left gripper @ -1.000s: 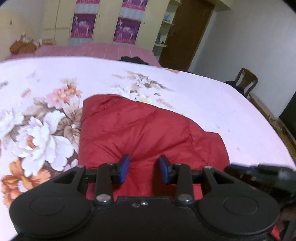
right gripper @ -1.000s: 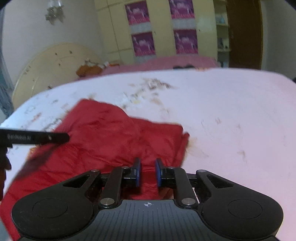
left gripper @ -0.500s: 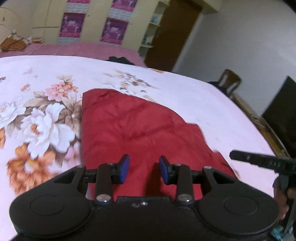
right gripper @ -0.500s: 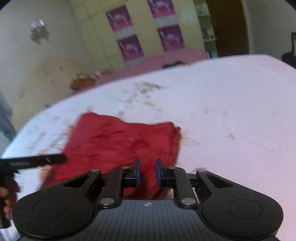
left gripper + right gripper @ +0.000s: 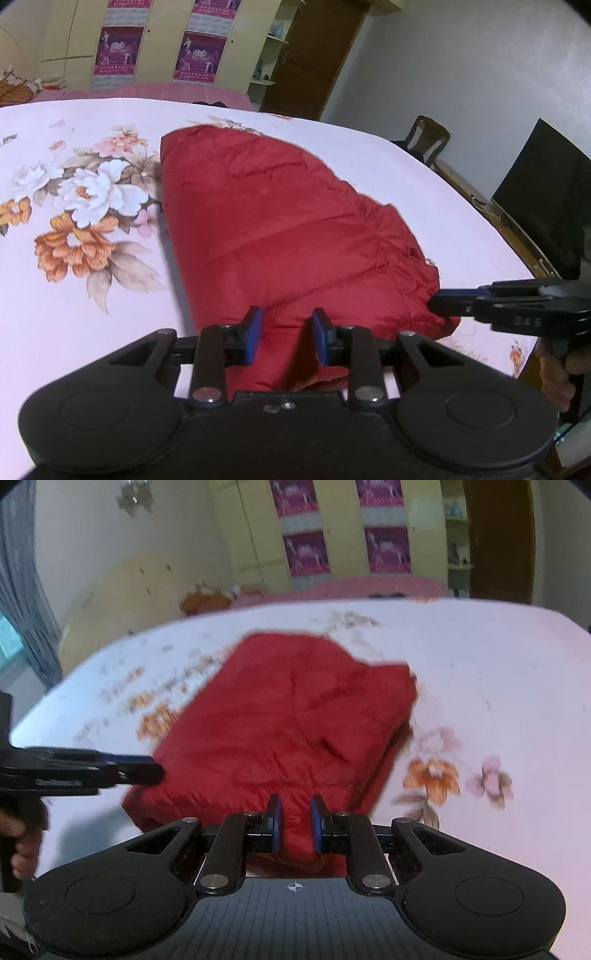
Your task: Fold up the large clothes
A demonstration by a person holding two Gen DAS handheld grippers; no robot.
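A red padded jacket (image 5: pixel 280 229) lies folded on the floral bedsheet (image 5: pixel 74 258); it also shows in the right wrist view (image 5: pixel 295 723). My left gripper (image 5: pixel 286 338) is shut on a fold of the jacket's near edge, red cloth bunched between its blue pads. My right gripper (image 5: pixel 295 825) is shut on the jacket's near edge towards the other corner, cloth between its pads. Each gripper shows in the other's view: the right one (image 5: pixel 517 306) at the jacket's right corner, the left one (image 5: pixel 85 768) at its left corner.
The bed (image 5: pixel 498 664) spreads wide around the jacket. A wooden chair (image 5: pixel 428 138) and a dark screen (image 5: pixel 546 192) stand at the right beside the bed. Wardrobes with purple posters (image 5: pixel 118 51) line the far wall, next to a brown door (image 5: pixel 306 62).
Both grippers have moved back towards me and sit closer together, drawing the jacket's near edge along. The jacket now looks more compact, and the right view swung to show flowers on the sheet.
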